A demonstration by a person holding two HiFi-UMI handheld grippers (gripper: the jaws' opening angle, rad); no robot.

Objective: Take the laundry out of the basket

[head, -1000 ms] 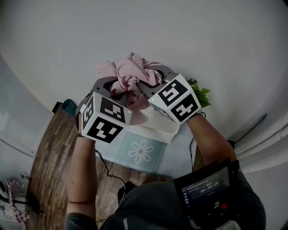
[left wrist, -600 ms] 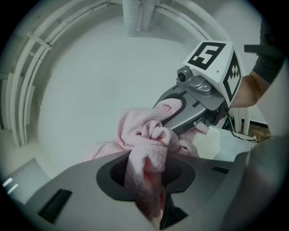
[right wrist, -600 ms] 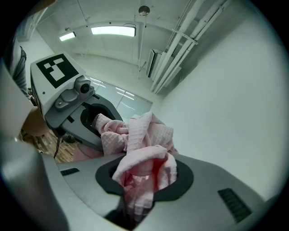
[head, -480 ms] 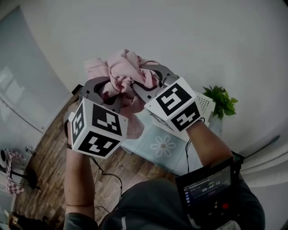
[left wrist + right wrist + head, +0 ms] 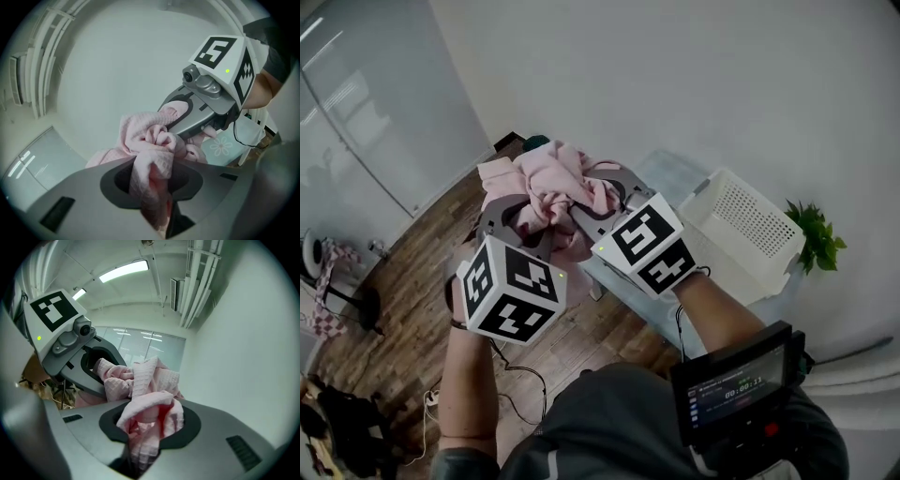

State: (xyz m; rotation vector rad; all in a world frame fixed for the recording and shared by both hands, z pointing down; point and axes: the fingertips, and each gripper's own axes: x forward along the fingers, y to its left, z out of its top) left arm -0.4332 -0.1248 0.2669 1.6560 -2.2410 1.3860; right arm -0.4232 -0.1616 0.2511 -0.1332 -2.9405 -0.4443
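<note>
**A:** Above the wood-plank floor (image 5: 403, 253), what did the two grippers carry?

**B:** One bunched pink cloth (image 5: 555, 180). It was soft, with a small waffle weave, and wrung into knots and folds. The left gripper (image 5: 523, 208) had its smooth grey jaws pinched narrow on one twist of it. The right gripper (image 5: 602, 199), at 3 o'clock of the left, clamped another twist the same way.

**A:** And the basket?

**B:** The basket (image 5: 748, 223) sat at 3 o'clock of the cloth, well apart from it. It was white, rectangular hard plastic, its walls pierced with rows of tiny holes. It rested on a pale blue tabletop (image 5: 667, 171).

**A:** Anything else nearby?

**B:** A leafy green plant (image 5: 817, 236) stood at 3 o'clock of the basket, just beside its far end.
</note>
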